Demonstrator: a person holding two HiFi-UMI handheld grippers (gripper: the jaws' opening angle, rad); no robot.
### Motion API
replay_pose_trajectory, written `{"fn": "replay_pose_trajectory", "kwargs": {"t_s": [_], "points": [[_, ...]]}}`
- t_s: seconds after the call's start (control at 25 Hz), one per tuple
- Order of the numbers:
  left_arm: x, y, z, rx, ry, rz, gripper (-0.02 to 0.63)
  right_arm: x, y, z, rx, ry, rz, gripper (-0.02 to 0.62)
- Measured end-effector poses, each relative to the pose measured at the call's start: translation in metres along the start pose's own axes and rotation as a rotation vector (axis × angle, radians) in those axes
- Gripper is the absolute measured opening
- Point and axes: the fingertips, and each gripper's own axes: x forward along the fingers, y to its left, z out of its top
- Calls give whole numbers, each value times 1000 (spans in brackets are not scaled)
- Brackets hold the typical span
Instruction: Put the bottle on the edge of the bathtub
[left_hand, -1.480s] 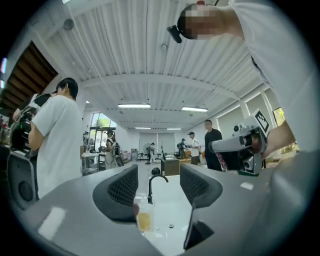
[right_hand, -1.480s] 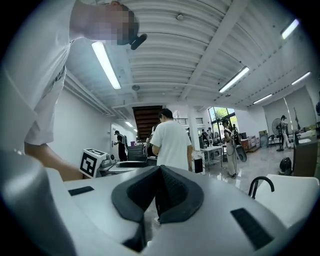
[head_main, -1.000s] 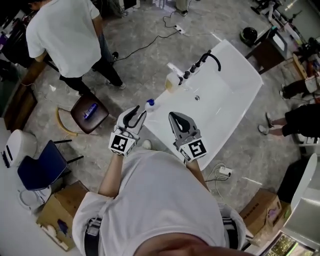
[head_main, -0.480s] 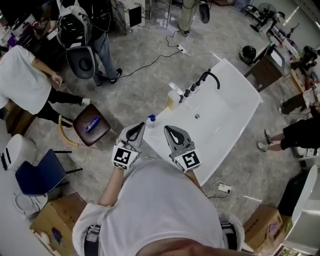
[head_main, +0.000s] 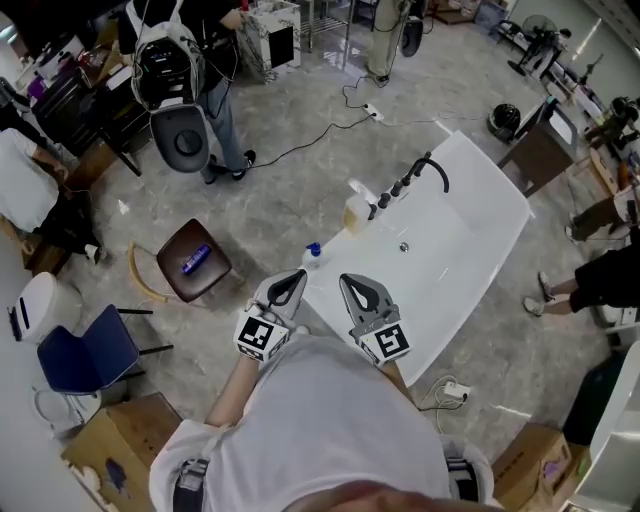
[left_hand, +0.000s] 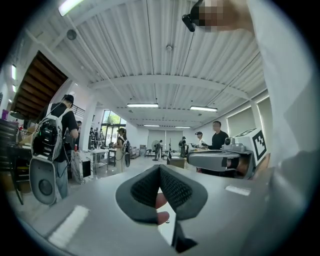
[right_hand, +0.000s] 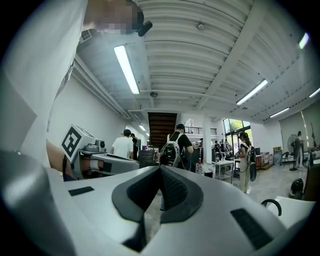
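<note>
A small white bottle with a blue cap (head_main: 313, 254) stands upright on the near left rim of the white bathtub (head_main: 470, 250). A yellowish soap bottle (head_main: 355, 213) sits farther along the same rim, by the black faucet (head_main: 430, 166). A blue bottle (head_main: 196, 258) lies on a brown stool (head_main: 193, 263) to the left. My left gripper (head_main: 294, 280) (left_hand: 160, 167) is shut and empty, just short of the blue-capped bottle. Beside it over the tub's near end, my right gripper (head_main: 352, 284) (right_hand: 160, 170) is also shut and empty. Both point up and outward.
A blue chair (head_main: 78, 352) and cardboard boxes (head_main: 110, 445) stand at the lower left. A grey office chair (head_main: 187, 140) and a person with a backpack are at the upper left. Cables and a power strip (head_main: 372, 112) lie on the floor beyond the tub.
The left gripper's jaws have closed with nothing between them. Both grippers have drawn back from the blue-capped bottle toward my body. The person in the white shirt has moved off to the left.
</note>
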Motion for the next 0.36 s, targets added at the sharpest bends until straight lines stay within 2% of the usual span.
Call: {"fn": "replay_pose_trajectory", "kwargs": {"t_s": [0.36], "points": [[-14, 0, -6, -5, 15, 28, -2, -4, 15, 1, -8, 1, 26, 0]]}}
